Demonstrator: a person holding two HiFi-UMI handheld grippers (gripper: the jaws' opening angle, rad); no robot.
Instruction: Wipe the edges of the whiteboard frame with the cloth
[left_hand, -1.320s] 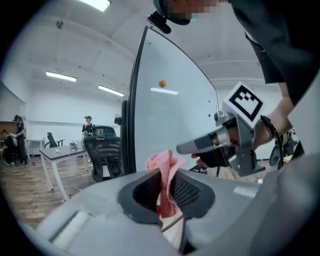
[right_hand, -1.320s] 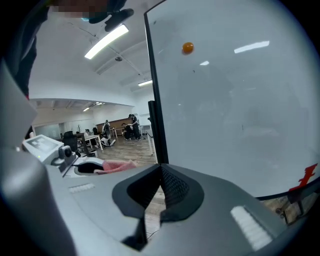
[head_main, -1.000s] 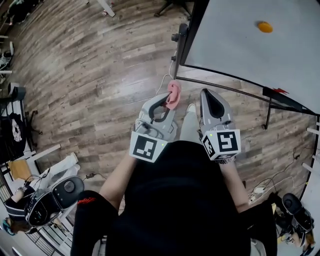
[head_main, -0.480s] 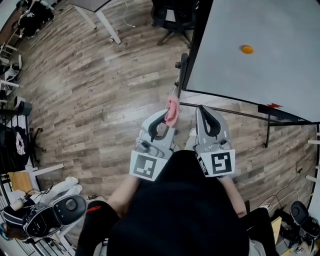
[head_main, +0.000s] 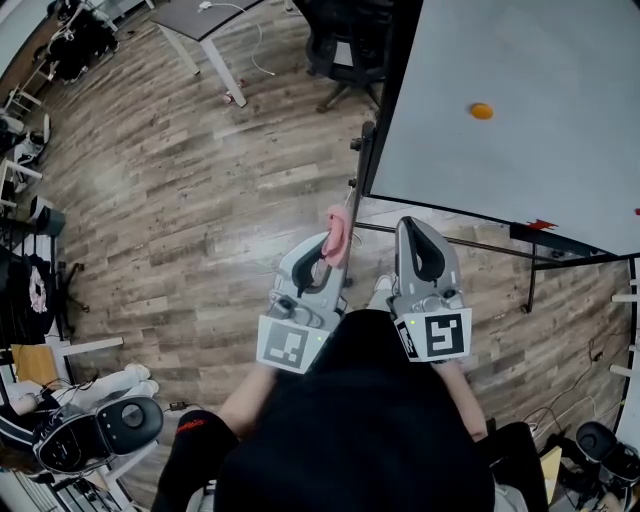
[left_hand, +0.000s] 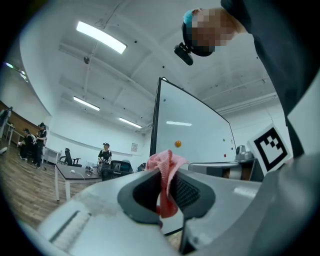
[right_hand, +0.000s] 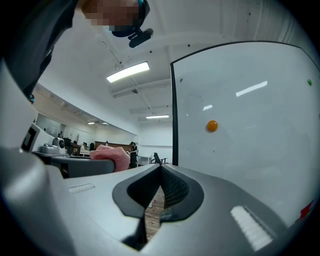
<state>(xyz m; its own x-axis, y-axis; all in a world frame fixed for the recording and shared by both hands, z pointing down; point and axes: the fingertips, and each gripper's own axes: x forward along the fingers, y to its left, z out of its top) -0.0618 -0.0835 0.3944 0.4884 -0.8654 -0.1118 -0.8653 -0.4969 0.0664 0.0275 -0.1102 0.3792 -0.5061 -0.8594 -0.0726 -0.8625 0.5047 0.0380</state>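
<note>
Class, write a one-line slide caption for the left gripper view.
Left gripper shut on a pink cloth, facing the whiteboard and its dark frame edge.

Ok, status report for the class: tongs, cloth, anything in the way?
Left tongs shut on pink cloth. Right tongs shut, empty. Whiteboard frame just ahead, cloth not on it yet. Nothing seen in between.

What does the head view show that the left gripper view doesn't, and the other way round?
Only the head view: the marker cube atop the left claw and the person's forearm. Only the left gripper view: ceiling lights and people standing far off. Both: the pink cloth pinched in that claw, and the whiteboard with its orange dot.
</note>
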